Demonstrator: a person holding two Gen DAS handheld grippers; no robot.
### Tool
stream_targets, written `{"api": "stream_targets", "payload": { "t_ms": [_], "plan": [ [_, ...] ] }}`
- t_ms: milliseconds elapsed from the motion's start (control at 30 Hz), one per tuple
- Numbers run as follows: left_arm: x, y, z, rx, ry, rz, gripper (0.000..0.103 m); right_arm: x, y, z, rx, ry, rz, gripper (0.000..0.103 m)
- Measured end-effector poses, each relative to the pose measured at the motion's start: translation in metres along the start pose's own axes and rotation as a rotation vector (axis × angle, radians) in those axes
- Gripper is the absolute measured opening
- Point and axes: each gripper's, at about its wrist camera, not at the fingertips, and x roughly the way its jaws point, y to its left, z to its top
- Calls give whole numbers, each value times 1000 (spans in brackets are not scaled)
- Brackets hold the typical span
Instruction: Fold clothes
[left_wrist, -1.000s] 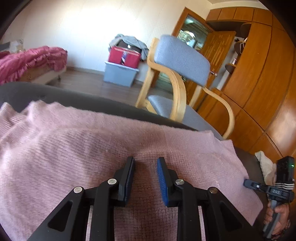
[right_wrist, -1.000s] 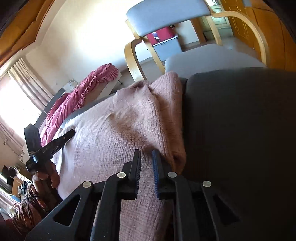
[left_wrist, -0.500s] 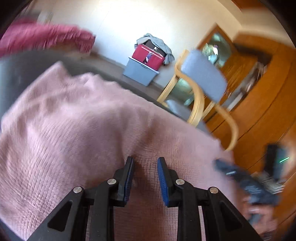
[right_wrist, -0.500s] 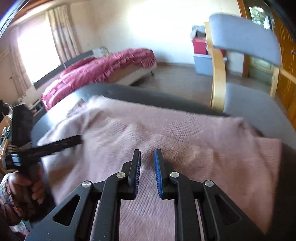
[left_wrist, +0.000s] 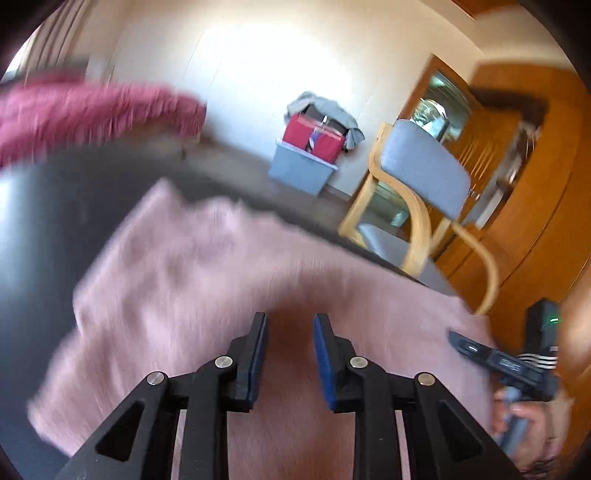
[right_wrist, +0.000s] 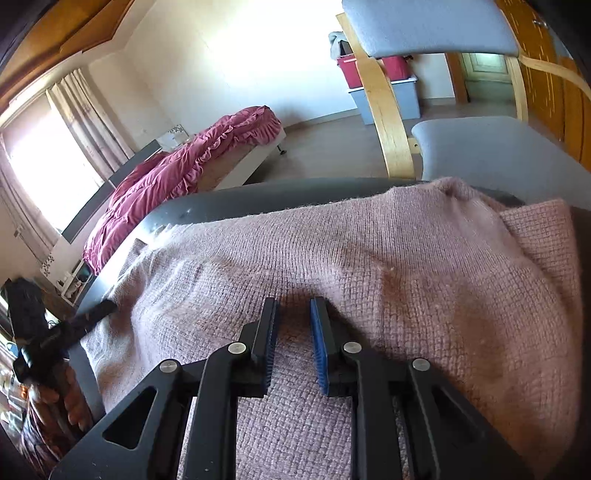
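A pink knitted sweater (right_wrist: 369, 258) lies spread over a dark grey table (right_wrist: 229, 201), with a folded layer at its right end. It looks blurred in the left wrist view, pink sweater (left_wrist: 207, 280). My left gripper (left_wrist: 290, 321) hovers over the sweater's near part, open, with nothing between its fingers. My right gripper (right_wrist: 294, 306) is low over the knit, open and empty too. Each gripper shows in the other's view, held by a hand: the right gripper (left_wrist: 509, 358) at the sweater's right end, the left gripper (right_wrist: 59, 332) at its left end.
A wooden armchair with grey cushions (left_wrist: 424, 173) stands just behind the table. A bed with a magenta cover (right_wrist: 184, 166) is at the far left, a grey bin with a red box (left_wrist: 306, 162) against the wall, and wooden cupboards (left_wrist: 535, 184) on the right.
Both grippers have swung across the sweater. The right one turned from the sweater's right edge toward its middle. The left view is blurred by motion. The finger gaps look unchanged.
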Motion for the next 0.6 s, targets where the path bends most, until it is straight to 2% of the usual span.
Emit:
{"api": "stream_targets", "payload": {
  "t_ms": [300,367,467,533,600],
  "plan": [
    [35,8,41,117,-4,271,24,-9,-9,0,35,-2,45,20],
    [37,17,47,106,6,358,24,-9,-11,0,38,-1,50,20],
    [35,15,55,70,12,337,24,-9,-12,1,42,0,56,20],
    [31,1,57,70,-23,301,24,-9,-12,0,42,0,57,20],
    [25,-19,56,77,-75,215,24,-10,-13,0,43,0,58,20]
  ]
}}
